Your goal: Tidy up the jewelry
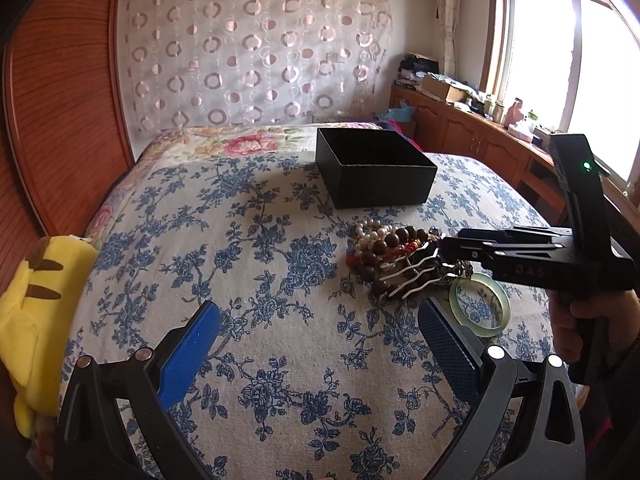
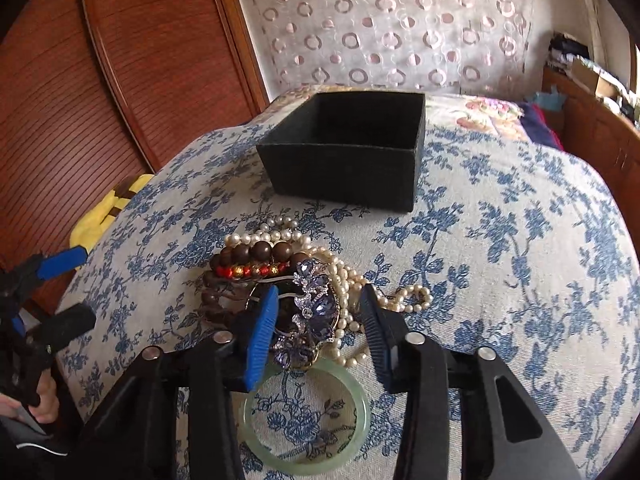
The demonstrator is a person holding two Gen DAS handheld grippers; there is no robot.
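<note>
Blue-and-cream floral cloth covers the bed [image 1: 256, 248] that I see in the left wrist view, and it serves as the working surface. Items on it: one black open box [image 1: 374, 168], toward the far side; one jewelry pile [image 1: 400, 258] nearer, holding brown wooden beads, a pearl strand and a silver wavy hair comb; one pale green jade bangle [image 1: 480, 306] lying flat against the pile's near edge. My left tool [image 1: 320, 344] hangs over bare cloth with its blue pads wide apart and nothing between them. The right tool [image 1: 444, 250] reaches into the pile from the right, held by a hand [image 1: 580, 324]. Room: ribbed wooden headboard at left, a yellow plush toy [image 1: 36, 304] by the bed edge, a sheer curtain with pink rings on the far wall, wooden cabinets under a bright window.

Right wrist view: same cloth, same box [image 2: 344, 148], its interior dark and bare. The right tool [image 2: 320, 312] stands at a middling gap, its pads either side of a purple crystal brooch [image 2: 308, 312] atop the pile; I cannot tell if they press on it. Pearl necklace [image 2: 360, 280] trails right; the bangle [image 2: 308, 412] lies beneath the tool. The left tool [image 2: 60, 264] shows at far left.
</note>
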